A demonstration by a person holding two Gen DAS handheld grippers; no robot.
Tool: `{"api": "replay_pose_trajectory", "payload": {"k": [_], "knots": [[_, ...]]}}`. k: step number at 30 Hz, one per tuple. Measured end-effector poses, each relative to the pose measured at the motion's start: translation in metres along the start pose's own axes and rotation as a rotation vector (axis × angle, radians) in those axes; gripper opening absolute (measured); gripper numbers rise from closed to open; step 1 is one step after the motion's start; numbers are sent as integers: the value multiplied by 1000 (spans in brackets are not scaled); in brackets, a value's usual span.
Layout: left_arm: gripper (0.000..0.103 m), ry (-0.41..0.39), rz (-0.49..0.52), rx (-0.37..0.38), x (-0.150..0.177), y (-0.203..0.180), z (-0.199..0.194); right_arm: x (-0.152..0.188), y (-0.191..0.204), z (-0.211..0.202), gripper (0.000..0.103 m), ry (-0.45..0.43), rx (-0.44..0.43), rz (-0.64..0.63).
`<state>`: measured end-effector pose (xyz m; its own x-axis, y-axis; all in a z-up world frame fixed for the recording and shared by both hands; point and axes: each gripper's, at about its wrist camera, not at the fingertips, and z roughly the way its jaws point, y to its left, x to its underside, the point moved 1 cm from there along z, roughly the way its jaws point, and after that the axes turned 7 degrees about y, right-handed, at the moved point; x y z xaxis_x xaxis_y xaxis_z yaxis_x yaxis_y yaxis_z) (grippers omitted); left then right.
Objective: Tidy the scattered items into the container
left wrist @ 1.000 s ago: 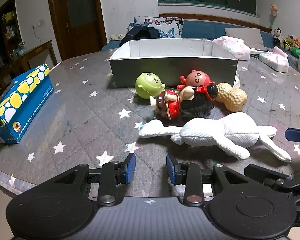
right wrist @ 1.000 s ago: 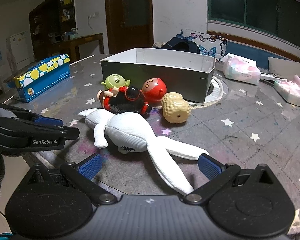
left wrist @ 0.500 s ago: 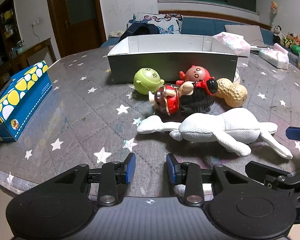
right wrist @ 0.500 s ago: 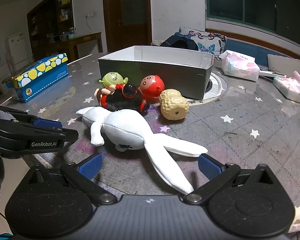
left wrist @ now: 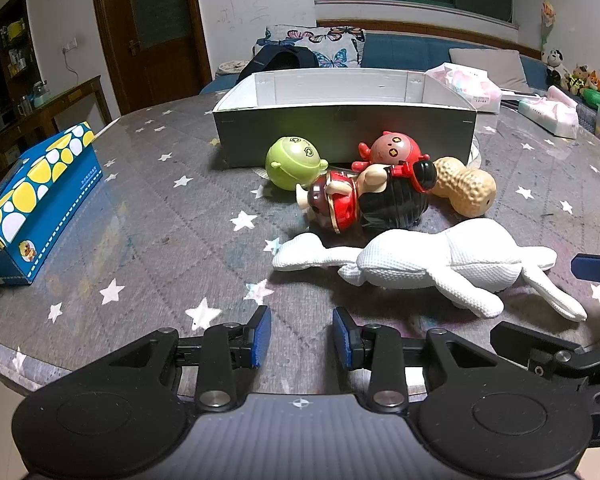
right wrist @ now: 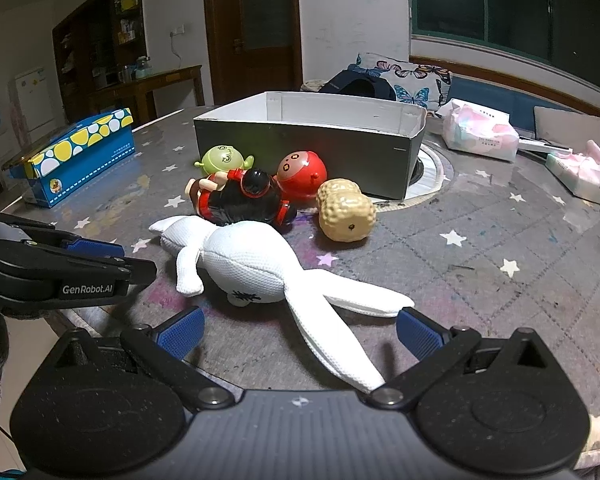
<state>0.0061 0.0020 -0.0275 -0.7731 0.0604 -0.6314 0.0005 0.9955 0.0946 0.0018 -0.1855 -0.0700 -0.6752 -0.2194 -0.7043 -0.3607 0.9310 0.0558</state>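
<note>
The white plush rabbit [right wrist: 248, 264] lies flat on the table just in front of the grey box [right wrist: 312, 148], nearest of the toys. The right gripper [right wrist: 300, 330] hangs spread wide over its long ears, likely lining up a grab. The left gripper [left wrist: 300, 336] waits beside, its jaws parted a little and holding nothing. Between rabbit and box crowd the black-and-red doll [right wrist: 240, 198], green ball toy [right wrist: 220, 160], red ball toy [right wrist: 302, 174] and peanut [right wrist: 346, 210]; lifting over them looks necessary. A blue tissue box [right wrist: 80, 152] sits well left.

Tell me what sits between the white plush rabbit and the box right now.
The black-and-red doll, with the green and red round toys behind it against the box; the right wrist view shows it.
</note>
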Motion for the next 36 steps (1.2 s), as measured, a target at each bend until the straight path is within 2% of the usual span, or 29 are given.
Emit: {"api": "replay_pose_trajectory", "payload": {"k": [36], "knots": [[37, 7, 25, 34, -9, 1, 7, -10, 2, 7, 100, -5, -22, -35]]}}
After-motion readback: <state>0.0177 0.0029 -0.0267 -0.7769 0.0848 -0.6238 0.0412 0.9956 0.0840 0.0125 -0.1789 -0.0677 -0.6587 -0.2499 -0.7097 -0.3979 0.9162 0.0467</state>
